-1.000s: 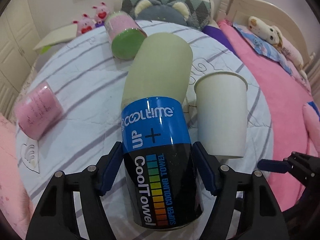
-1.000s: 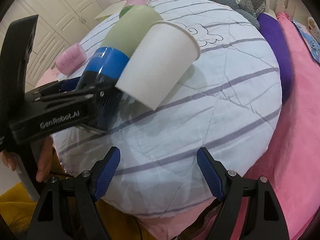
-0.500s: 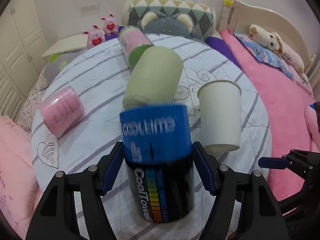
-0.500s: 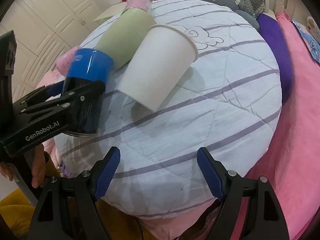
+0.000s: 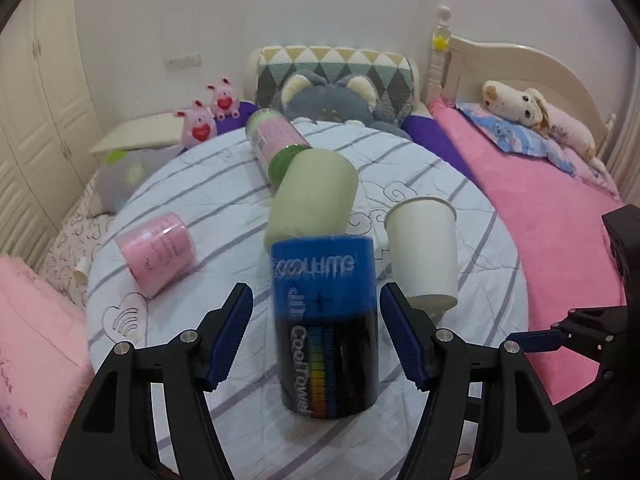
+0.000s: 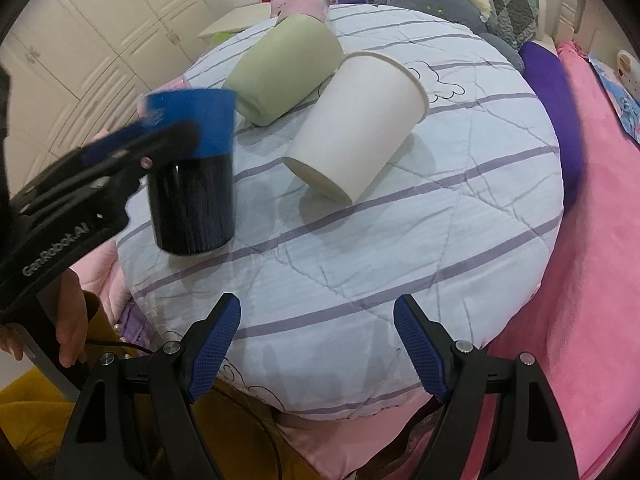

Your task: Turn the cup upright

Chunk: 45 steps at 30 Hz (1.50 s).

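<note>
Blue-black cup (image 5: 325, 328) at frame centre, upright on soft round cushion (image 6: 400, 216), between spread pads of left tool (image 5: 316, 336); contact unclear. Right tool (image 6: 316, 344) wide, empty. Risk: quilted surface yields, cup topples onto white paper cup (image 5: 424, 256).

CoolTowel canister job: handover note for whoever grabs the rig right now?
Left gripper: open, jaws either side of the CoolTowel canister, with a gap on each side.
Right gripper: open, empty, over the near edge of the quilted cushion.
Canister stands on end on the cushion. It is blurred, so I cannot tell if it has settled.
White paper cup stands beside it. Green cup lies on its side behind.
Left: back the left gripper off; green cup probably next.
</note>
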Motion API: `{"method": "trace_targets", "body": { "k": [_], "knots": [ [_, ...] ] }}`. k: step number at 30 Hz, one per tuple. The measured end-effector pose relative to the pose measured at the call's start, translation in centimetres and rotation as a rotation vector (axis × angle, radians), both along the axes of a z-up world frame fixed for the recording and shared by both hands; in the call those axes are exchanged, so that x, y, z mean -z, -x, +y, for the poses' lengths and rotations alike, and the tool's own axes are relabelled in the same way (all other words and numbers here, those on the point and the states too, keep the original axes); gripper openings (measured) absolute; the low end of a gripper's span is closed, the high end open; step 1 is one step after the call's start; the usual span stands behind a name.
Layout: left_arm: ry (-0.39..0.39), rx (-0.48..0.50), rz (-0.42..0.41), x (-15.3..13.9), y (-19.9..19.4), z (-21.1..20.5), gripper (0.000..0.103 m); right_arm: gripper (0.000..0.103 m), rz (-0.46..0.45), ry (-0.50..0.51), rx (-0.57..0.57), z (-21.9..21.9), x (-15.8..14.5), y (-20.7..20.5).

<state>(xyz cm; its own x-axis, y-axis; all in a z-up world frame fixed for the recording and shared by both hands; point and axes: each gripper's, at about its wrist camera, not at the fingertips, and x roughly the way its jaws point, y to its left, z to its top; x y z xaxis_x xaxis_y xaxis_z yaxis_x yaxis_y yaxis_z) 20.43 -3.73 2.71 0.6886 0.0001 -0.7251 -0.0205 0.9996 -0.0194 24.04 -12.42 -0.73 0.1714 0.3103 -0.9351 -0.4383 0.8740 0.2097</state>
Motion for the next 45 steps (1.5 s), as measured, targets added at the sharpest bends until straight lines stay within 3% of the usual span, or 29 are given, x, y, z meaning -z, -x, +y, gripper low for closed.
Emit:
{"method": "trace_targets", "body": {
  "k": [4,6,11,14,17,22,23,25,26,36,45],
  "knots": [
    [0.02,0.008,0.033,0.6,-0.4,0.4,0.068,0.081,0.005,-0.003,0.004,-0.1,0.1,-0.1],
    [0.025,-0.013,0.054,1.2,-1.2,0.7,0.078,0.081,0.003,0.001,0.0,0.0,0.0,0.0],
    [0.067,-0.05,0.135,3.0,-4.3,0.9,0.08,0.081,0.019,-0.005,-0.011,-0.2,0.1,0.2],
    [0.11,-0.062,0.204,4.3,-5.9,0.9,0.09,0.081,0.03,-0.009,-0.009,-0.3,0.6,-0.9],
    [0.175,-0.087,0.258,5.2,-6.9,1.2,0.09,0.081,0.043,-0.011,-0.009,-0.4,1.0,-1.8],
    [0.191,-0.149,0.308,5.7,-7.9,1.2,0.09,0.081,0.064,-0.014,-0.028,-0.3,1.9,-3.3],
    [0.203,-0.16,0.318,5.9,-8.0,1.3,0.088,0.081,0.068,-0.018,-0.035,-0.3,1.9,-3.7],
    [0.255,-0.16,0.328,6.1,-8.1,1.5,0.074,0.081,0.073,-0.023,-0.044,-0.2,2.0,-4.4],
    [0.258,-0.16,0.33,6.0,-8.0,1.5,0.074,0.081,0.071,-0.024,-0.046,-0.1,2.1,-4.6],
    [0.175,-0.102,0.219,3.6,-5.2,1.3,0.074,0.081,0.064,-0.047,-0.035,-0.5,1.8,-6.0],
    [0.127,-0.054,0.082,2.1,-3.7,1.6,0.072,0.081,0.042,-0.038,-0.052,0.0,1.0,-4.1]
  ]
}}
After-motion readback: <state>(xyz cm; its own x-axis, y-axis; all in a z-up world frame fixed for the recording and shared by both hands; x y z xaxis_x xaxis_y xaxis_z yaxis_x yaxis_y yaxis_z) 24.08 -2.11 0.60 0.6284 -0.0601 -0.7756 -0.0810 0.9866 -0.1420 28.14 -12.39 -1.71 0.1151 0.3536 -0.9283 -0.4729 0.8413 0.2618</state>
